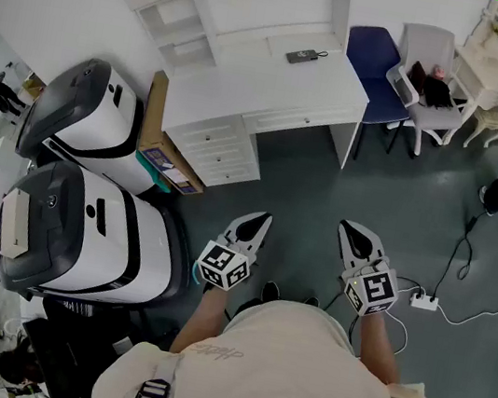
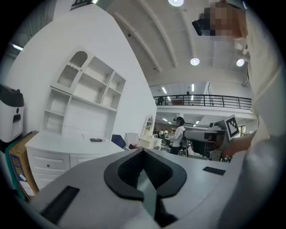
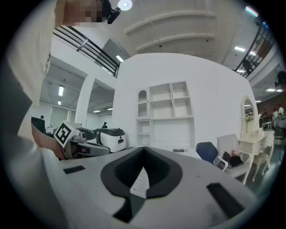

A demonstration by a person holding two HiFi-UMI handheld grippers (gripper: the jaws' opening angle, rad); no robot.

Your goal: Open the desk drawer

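Observation:
The white desk [image 1: 260, 77] with a shelf hutch stands against the far wall, some way ahead of me. A shallow drawer [image 1: 300, 122] runs under its top, and a stack of three drawers [image 1: 213, 145] sits at its left; all look pushed in. My left gripper [image 1: 263, 219] and right gripper [image 1: 348, 227] hang side by side over the grey floor, well short of the desk, both shut with nothing between the jaws. In the left gripper view, the desk [image 2: 67, 145] lies ahead to the left of the left gripper [image 2: 144, 152]. From the right gripper [image 3: 144, 151] it shows straight ahead.
Two large white-and-black machines [image 1: 83, 118] [image 1: 83, 232] stand left of the desk, with a cardboard box [image 1: 165, 165] between. A small dark device [image 1: 301, 56] lies on the desktop. A blue chair [image 1: 376, 59], a pale armchair [image 1: 429, 82] and a vanity table [image 1: 497, 74] are at right. A power strip [image 1: 423, 300] lies on the floor.

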